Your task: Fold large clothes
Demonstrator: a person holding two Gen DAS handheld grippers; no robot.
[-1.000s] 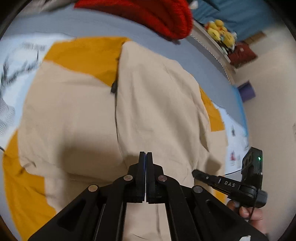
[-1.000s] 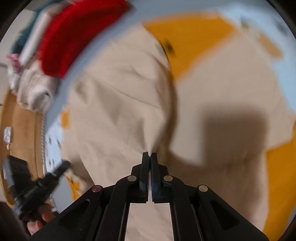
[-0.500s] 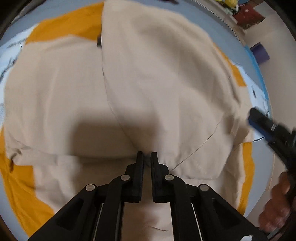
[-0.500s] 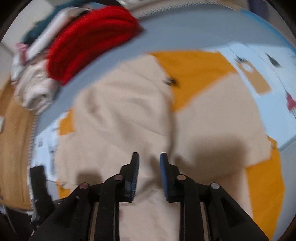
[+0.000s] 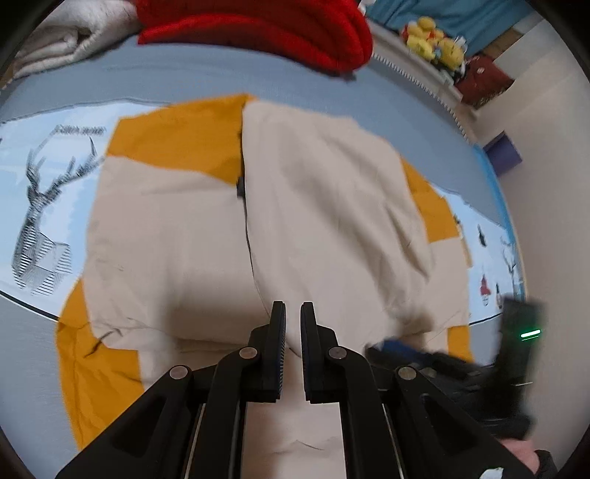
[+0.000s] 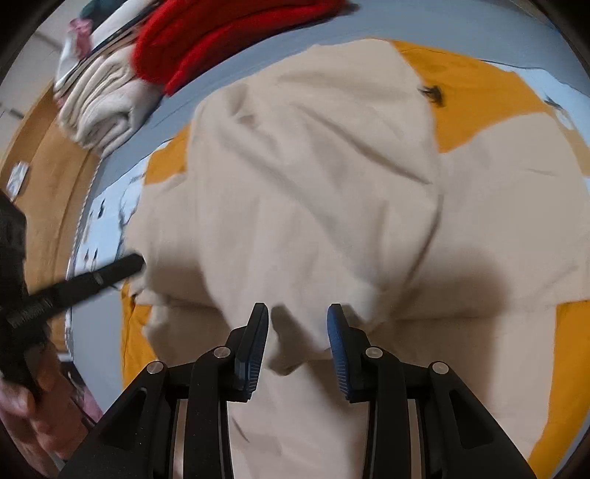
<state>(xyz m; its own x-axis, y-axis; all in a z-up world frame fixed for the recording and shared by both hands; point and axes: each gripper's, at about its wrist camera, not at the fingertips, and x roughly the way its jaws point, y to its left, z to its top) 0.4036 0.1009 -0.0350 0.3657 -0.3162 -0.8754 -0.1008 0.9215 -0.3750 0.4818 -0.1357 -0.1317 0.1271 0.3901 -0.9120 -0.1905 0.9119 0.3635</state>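
The left gripper hangs over the near part of the garment with its jaws parted by only a narrow slit; nothing is between them, and the cloth shows pale through the gap. The right gripper has its jaws clearly apart and opening wider, with blue ribbed pads on the inner faces. A rumpled fold of the cloth shows in the gap, below the pads, and neither pad presses on it.

The large beige-and-mustard garment lies spread flat on a bed with a grey-blue cover. Its main panels are matte beige woven cloth, softly creased, with mustard-yellow sections showing at the top corner and along both sides. A straight seam or opening runs down the middle, with a small dark tab near its upper end. One half is folded over and sits slightly puffed, its creases running diagonally.

Under the garment a light-blue printed sheet shows a line-drawn deer head. At the far edge of the bed lie a thick red knitted item with coarse ribs and a folded cream blanket stacked in soft rolls. Yellow plush toys sit on a ledge beyond.
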